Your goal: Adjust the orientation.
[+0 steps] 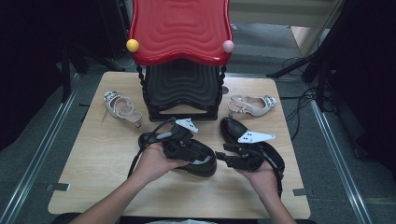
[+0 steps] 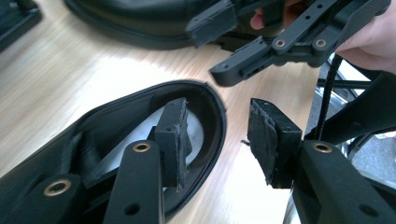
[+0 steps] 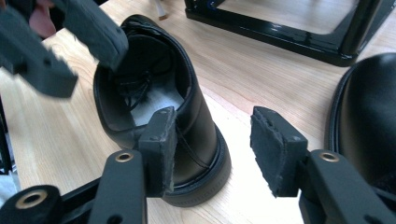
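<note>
Tabletop: black shoe (image 1: 198,161) beneath left tongs (image 1: 205,151)

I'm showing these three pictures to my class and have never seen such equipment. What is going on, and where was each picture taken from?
A person holds hand-operated tongs, left tongs and right tongs. One camera looks down from above; the other two ride on the tongs, looking along their black jaws. On the wooden table lie two black leather shoes, left shoe and right shoe, two pale sandals and a black-and-red rack. Both tongs are open and grip nothing; one left jaw sits inside the left shoe's opening.
</note>
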The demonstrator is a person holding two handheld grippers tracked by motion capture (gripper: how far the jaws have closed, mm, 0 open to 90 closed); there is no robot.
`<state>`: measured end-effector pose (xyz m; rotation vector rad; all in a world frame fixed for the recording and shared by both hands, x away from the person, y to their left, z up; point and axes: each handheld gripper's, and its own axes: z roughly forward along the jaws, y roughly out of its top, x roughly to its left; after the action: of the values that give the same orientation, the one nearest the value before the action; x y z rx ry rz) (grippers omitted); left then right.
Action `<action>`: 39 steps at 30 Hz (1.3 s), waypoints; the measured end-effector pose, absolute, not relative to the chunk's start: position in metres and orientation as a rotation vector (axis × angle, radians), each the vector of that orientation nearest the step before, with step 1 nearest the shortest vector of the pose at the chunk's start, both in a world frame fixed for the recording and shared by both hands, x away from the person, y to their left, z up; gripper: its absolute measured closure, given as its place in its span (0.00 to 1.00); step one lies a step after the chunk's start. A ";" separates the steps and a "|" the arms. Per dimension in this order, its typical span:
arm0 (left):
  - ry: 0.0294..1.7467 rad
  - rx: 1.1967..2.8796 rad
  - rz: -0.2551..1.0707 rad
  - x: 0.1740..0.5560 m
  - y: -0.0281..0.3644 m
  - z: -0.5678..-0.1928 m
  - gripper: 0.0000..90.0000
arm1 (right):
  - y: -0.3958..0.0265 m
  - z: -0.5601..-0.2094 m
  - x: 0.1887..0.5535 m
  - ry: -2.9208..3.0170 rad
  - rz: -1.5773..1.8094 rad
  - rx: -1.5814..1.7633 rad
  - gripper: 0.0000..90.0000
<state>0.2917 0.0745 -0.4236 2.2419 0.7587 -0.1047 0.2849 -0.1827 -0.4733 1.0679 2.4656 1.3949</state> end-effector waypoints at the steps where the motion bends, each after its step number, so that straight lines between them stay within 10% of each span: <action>1: 0.753 2.244 -0.092 0.291 0.079 -0.423 0.64 | -0.182 -0.473 0.284 2.464 1.396 1.052 0.59; 12: 0.830 2.110 -0.058 0.288 0.138 -0.425 0.73 | -0.178 -0.471 0.288 2.489 1.379 1.132 0.60; 24: 0.927 2.045 -0.024 0.282 0.179 -0.442 1.00 | -0.174 -0.464 0.298 2.523 1.364 1.076 1.00; 39: 1.072 2.052 -0.032 0.288 0.201 -0.486 1.00 | -0.154 -0.474 0.316 2.579 1.273 1.007 1.00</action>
<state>0.2883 0.2008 -0.4858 2.0517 1.0723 -0.0321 0.3162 -0.1539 -0.4736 1.0066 2.5794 1.2733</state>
